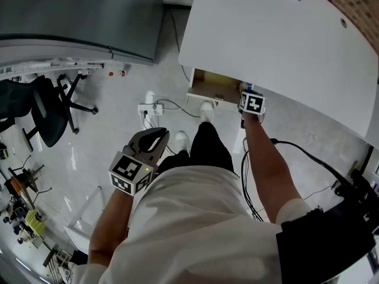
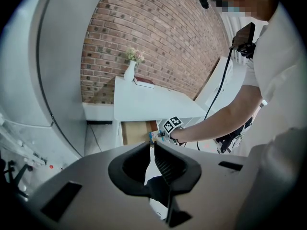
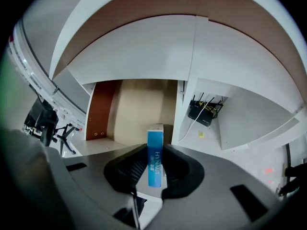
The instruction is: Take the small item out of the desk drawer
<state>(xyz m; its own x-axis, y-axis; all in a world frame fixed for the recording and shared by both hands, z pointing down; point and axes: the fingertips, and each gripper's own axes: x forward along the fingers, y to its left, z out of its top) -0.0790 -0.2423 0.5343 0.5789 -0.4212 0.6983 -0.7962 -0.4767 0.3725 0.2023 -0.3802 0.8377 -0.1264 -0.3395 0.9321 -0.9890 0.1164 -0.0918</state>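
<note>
The small blue box [image 3: 155, 158] stands on edge between the jaws of my right gripper [image 3: 154, 150], whose pads press on its two sides. It hangs over the open wooden drawer [image 3: 139, 111] under the white desk [image 1: 278, 34]. In the head view my right gripper [image 1: 251, 103] reaches into that drawer [image 1: 212, 89]. My left gripper [image 1: 155, 137] hangs back by the person's left hip, away from the desk. Its jaws [image 2: 150, 147] are shut with nothing between them. From the left gripper view I see the right gripper [image 2: 171, 125] at the drawer [image 2: 135, 131].
A black office chair [image 1: 46, 108] stands on the floor at the left. A power strip [image 1: 151, 107] with cables lies near the drawer. A black box with cables [image 3: 203, 111] sits under the desk right of the drawer. A white vase [image 2: 130, 70] stands on the desk.
</note>
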